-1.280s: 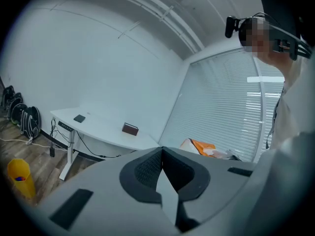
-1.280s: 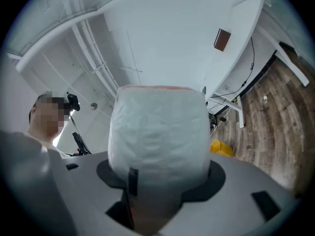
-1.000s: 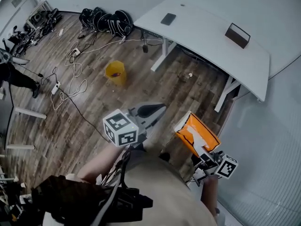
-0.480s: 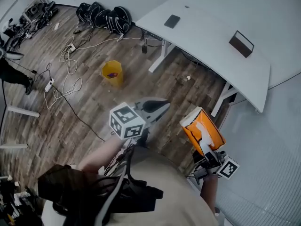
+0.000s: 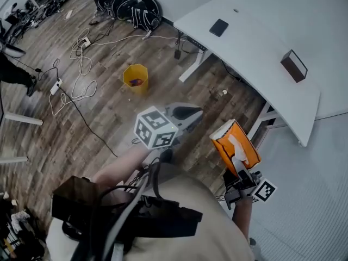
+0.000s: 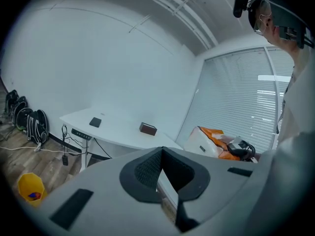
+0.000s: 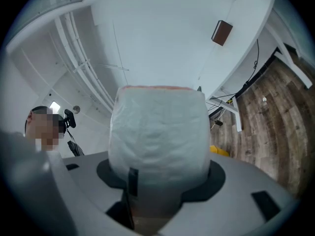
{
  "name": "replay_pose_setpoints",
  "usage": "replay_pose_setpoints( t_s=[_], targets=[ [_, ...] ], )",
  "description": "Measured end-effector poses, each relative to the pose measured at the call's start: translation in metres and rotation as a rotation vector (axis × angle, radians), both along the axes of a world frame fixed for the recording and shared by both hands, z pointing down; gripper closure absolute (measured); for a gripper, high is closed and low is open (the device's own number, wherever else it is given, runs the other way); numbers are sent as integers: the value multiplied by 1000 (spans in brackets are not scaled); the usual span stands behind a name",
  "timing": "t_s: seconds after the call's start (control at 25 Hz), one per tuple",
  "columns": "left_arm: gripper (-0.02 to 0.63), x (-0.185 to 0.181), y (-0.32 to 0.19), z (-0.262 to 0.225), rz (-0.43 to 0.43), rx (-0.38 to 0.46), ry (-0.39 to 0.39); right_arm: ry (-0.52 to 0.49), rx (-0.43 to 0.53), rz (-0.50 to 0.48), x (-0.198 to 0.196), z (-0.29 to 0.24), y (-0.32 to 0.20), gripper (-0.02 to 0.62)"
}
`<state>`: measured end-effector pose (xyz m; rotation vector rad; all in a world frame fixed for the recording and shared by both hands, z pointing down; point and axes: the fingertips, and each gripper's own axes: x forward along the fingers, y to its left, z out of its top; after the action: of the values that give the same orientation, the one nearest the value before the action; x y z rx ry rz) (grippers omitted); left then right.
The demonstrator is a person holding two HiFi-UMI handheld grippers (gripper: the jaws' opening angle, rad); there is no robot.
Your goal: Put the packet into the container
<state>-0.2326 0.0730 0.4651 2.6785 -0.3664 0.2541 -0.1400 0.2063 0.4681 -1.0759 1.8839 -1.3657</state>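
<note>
An orange and white packet (image 5: pixel 235 144) stands upright in my right gripper (image 5: pixel 243 174), which is shut on its lower end, at the right of the head view. In the right gripper view the packet's white face (image 7: pixel 157 132) fills the middle and hides the jaw tips. The left gripper view shows the packet (image 6: pixel 212 139) off to the right. A yellow bin (image 5: pixel 135 79) stands on the wood floor ahead and to the left, small in the left gripper view (image 6: pixel 30 188). My left gripper (image 5: pixel 187 113) hangs shut and empty above the floor, between bin and packet.
A white desk (image 5: pixel 255 53) stands ahead on the right, with a brown box (image 5: pixel 294 65) and a flat black item (image 5: pixel 219 27) on it. Black bags (image 5: pixel 130 7) lie by the far wall. Cables (image 5: pixel 79 75) trail over the floor at the left.
Both grippers have travelled forward over the floor with the person. The desk has shifted right in the head view. The packet stays in the right gripper.
</note>
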Motion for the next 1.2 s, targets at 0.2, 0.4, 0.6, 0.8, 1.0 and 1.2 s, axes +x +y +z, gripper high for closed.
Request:
replay_pose_setpoints(
  t_s=[0.2,0.4,0.6,0.8,1.0,1.2],
  targets=[
    [597,-5,-25,5,-5,1,12,-2,-13,2,-7,1,-23,325],
    [597,13,-23,6,12,8,10,1,-1,-8,3,5,-26,325],
    [598,62,-10,6,54,50,-15,-33,50,-6,41,9,-20,328],
    [598,133,8,0,88,76,-35,-39,69,41,112,12,-2,328],
    [598,186,38,-7,87,95,-43,-26,104,58,171,10,30,328],
    [598,270,44,1,85,102,-60,-29,111,33,252,21,32,328]
  ],
)
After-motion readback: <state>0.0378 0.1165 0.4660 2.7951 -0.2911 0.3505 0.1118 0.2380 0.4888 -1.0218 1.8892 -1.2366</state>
